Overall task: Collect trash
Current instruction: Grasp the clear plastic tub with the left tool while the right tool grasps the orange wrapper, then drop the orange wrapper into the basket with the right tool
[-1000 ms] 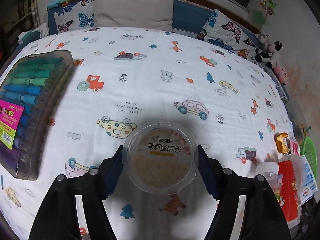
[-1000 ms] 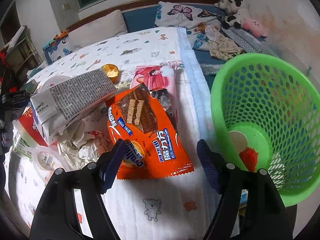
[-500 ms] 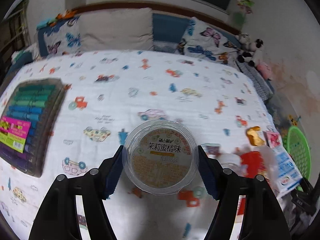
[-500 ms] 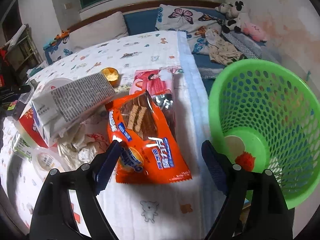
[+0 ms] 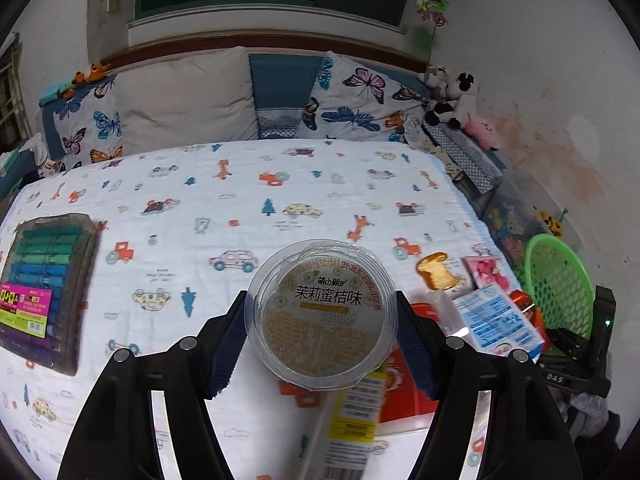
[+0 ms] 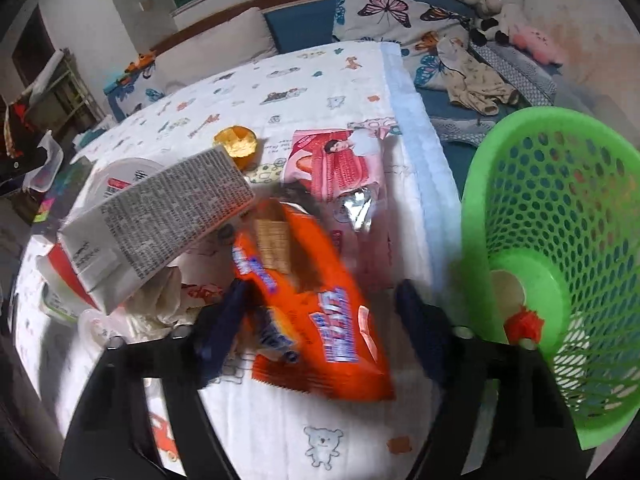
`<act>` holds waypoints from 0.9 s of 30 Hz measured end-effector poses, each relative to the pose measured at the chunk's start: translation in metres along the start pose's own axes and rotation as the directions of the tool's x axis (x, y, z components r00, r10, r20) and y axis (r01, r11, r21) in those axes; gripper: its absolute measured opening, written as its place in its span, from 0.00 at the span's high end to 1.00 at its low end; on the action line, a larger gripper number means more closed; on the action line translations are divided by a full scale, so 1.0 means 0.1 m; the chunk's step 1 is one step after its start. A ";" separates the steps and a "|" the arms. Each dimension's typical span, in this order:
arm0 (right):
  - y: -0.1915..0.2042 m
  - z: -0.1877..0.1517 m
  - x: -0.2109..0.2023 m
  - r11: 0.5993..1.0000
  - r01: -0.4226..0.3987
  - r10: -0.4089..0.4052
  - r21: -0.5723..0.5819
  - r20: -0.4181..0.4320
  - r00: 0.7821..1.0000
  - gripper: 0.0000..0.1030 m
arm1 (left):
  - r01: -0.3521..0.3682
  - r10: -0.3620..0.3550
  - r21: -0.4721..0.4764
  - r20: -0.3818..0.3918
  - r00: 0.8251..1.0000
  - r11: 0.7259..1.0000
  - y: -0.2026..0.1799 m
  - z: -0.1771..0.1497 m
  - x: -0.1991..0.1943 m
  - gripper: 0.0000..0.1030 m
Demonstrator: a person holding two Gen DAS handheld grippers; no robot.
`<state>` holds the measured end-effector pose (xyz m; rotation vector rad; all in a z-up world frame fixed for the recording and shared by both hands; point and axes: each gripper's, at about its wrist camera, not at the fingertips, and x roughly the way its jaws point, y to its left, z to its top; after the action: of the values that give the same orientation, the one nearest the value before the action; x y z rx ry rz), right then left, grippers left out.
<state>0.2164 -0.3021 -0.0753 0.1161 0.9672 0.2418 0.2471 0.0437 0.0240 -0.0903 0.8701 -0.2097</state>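
So your left gripper (image 5: 320, 320) has lifted off the bed (image 5: 280, 184) since a second ago, fingers clamped on the clear round cup (image 5: 320, 314), and the view has swung right, so the green basket (image 5: 560, 280) now shows at the bed's right edge. Looks like that cup is on its way there. The cup faces its printed lid at the camera; being round, it has no real long axis.

Your right gripper (image 6: 320, 316) has its fingers spread wide with nothing in them, hovering over the orange snack wrapper (image 6: 316, 312). The wrapper lies flat on the bed just left of the basket, long axis running away from you, tilted slightly left.
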 end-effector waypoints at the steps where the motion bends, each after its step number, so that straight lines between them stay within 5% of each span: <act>1: 0.00 0.00 -0.02 1.000 0.000 0.000 0.000 0.004 1.000 0.41 | 0.003 -0.003 0.005 -0.002 1.000 1.000 -0.04 0.01 0.00 0.35; 10: 0.08 -0.12 -0.33 1.000 -0.018 0.019 -0.018 0.060 0.998 0.73 | 0.056 -0.056 0.060 -0.010 0.998 0.997 -0.43 -0.03 -0.04 0.35; 27: -0.10 -0.28 -1.04 1.000 0.001 -0.005 0.019 0.210 0.978 0.85 | 0.153 -0.152 0.168 -0.016 0.988 0.974 -1.22 0.04 -0.16 0.35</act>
<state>0.1382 -0.3389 -0.0096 0.1541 0.7596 0.2135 0.2224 -0.0718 0.0591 0.0018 0.8461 -0.4266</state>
